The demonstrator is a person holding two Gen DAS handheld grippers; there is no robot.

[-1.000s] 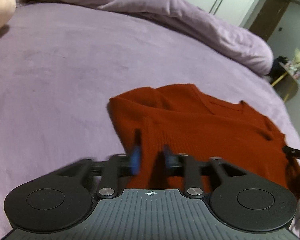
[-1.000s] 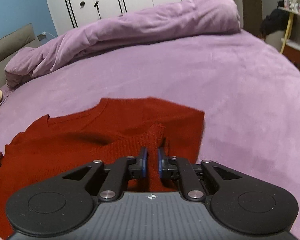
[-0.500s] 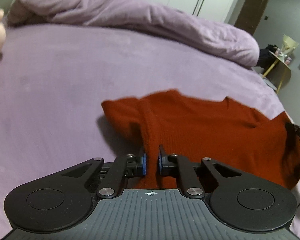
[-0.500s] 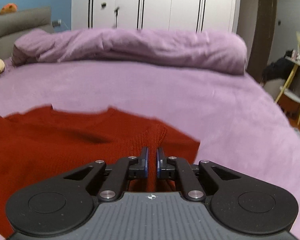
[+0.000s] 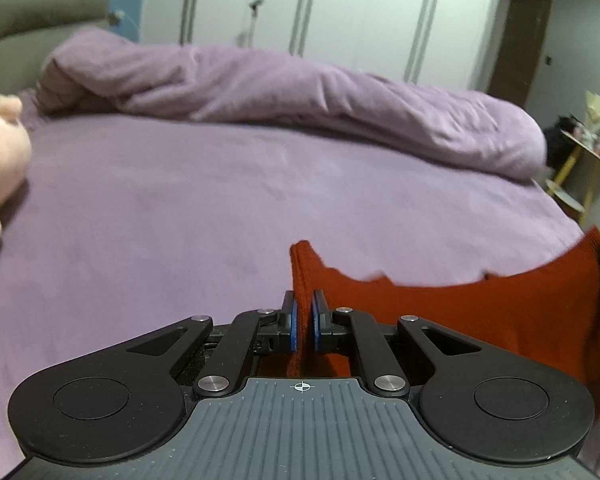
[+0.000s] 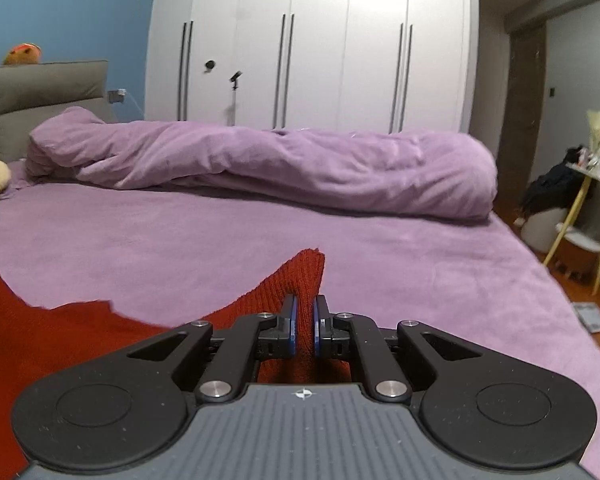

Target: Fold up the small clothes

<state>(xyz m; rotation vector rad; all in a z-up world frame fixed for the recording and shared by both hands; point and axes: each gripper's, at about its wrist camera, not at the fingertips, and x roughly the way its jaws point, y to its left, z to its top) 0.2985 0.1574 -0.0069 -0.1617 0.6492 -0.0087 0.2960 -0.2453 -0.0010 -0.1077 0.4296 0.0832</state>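
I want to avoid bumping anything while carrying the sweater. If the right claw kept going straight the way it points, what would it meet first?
Beyond the red sweater pinched in the right claw, the line seems to run down onto the bare purple bedspread, short of the rolled duvet. Depth is hard to judge through the fisheye.

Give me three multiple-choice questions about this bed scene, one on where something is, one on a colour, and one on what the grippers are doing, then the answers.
1. Where does the rolled-up duvet lie?
A. along the far side of the bed
B. on the floor
C. over the sweater

2. What colour is the sweater?
A. blue
B. rust red
C. white

3. What are the left gripper and the right gripper doing?
A. both open, holding nothing
B. only one grips
C. each shut on a sweater edge

Answers:
1. A, it stretches in front of the wardrobe.
2. B, the knit shows rust red against the purple sheet.
3. C, red knit sits pinched between both pairs of pads.
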